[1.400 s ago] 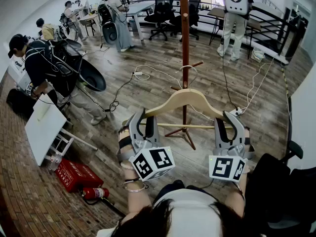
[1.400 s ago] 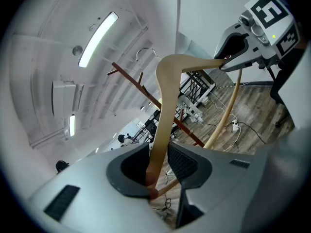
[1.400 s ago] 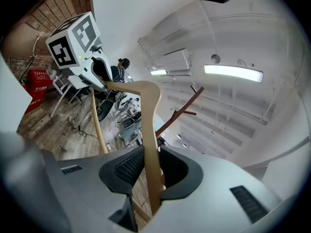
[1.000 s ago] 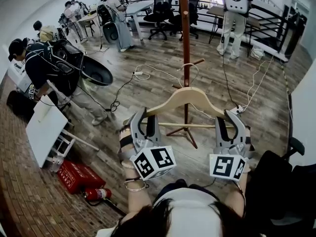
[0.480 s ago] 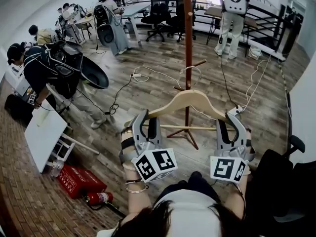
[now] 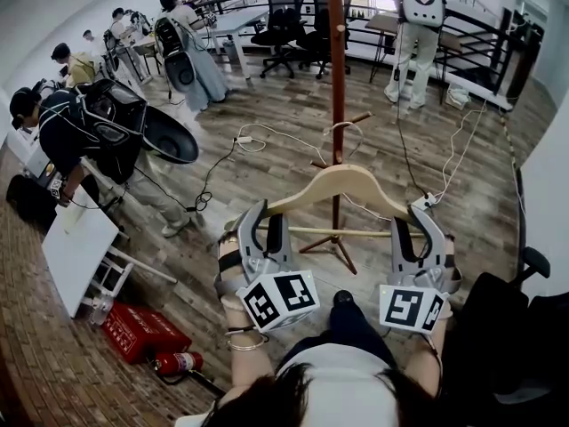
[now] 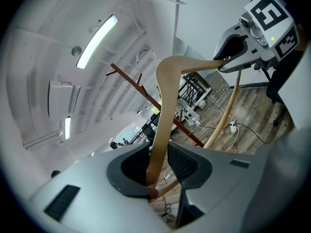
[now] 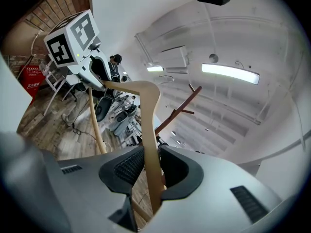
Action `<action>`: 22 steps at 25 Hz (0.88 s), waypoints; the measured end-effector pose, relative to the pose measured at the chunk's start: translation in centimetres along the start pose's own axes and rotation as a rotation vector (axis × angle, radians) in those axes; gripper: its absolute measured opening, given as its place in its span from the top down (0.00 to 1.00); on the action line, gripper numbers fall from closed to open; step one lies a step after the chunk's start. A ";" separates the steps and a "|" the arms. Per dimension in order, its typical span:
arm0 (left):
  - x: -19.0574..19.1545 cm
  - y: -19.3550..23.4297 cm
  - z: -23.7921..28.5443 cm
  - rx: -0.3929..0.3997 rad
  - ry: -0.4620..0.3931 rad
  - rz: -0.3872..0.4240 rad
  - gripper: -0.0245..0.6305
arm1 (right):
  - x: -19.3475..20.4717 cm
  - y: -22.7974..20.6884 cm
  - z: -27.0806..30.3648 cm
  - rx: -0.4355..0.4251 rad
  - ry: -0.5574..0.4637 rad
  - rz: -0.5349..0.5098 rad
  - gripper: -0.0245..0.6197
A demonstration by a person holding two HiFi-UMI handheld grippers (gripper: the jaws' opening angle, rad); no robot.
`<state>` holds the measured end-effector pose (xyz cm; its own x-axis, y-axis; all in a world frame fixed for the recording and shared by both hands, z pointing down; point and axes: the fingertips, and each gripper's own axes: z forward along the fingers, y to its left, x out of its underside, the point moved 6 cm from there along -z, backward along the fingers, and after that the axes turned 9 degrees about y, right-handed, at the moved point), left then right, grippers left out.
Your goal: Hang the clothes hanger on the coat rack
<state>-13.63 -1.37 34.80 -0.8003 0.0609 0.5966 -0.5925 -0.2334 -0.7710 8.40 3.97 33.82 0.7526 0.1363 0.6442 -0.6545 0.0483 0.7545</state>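
A pale wooden clothes hanger [image 6: 338, 181] is held level between both grippers, in front of the red-brown coat rack [image 6: 335, 78]. My left gripper [image 6: 260, 216] is shut on the hanger's left end, and my right gripper [image 6: 418, 216] is shut on its right end. The hanger's wire hook [image 6: 342, 132] rises beside the pole, near a low peg. In the left gripper view the hanger [image 7: 167, 96] runs from my jaws [image 7: 158, 171] to the other gripper, with the coat rack [image 7: 146, 93] behind it. The right gripper view shows the hanger [image 8: 148, 125] pinched between the pads [image 8: 127, 171].
Several people stand or crouch at the back and left with black gear [image 6: 169, 136]. Cables [image 6: 267, 136] trail over the wood floor around the rack's feet [image 6: 333, 243]. A white table [image 6: 76, 247], a red box [image 6: 138, 327] and a fire extinguisher [image 6: 178, 363] lie at the lower left. A black chair [image 6: 507, 318] stands at the right.
Both grippers and the hanger keep nearly the same place before the rack. The wearer's foot has come into view below the hanger. People at the back left have shifted.
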 end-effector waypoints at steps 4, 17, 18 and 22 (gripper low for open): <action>-0.9 0.4 1.0 -0.005 0.006 -0.031 0.78 | 0.1 -0.4 1.4 0.006 -0.008 0.005 0.78; -2.7 1.4 6.2 -0.025 -0.004 -0.006 0.78 | 0.0 -2.1 7.0 0.018 -0.027 0.003 0.78; -2.8 1.5 6.5 -0.024 -0.004 -0.009 0.78 | 0.1 -2.1 7.3 0.018 -0.027 0.005 0.78; -3.1 1.9 7.9 -0.021 -0.007 0.005 0.78 | 0.0 -2.3 8.7 0.019 -0.023 0.010 0.78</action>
<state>-11.51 -9.67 33.25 -0.8025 0.0532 0.5943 -0.5905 -0.2135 -0.7783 10.53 -4.74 33.13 0.7476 0.1138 0.6543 -0.6608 0.0286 0.7500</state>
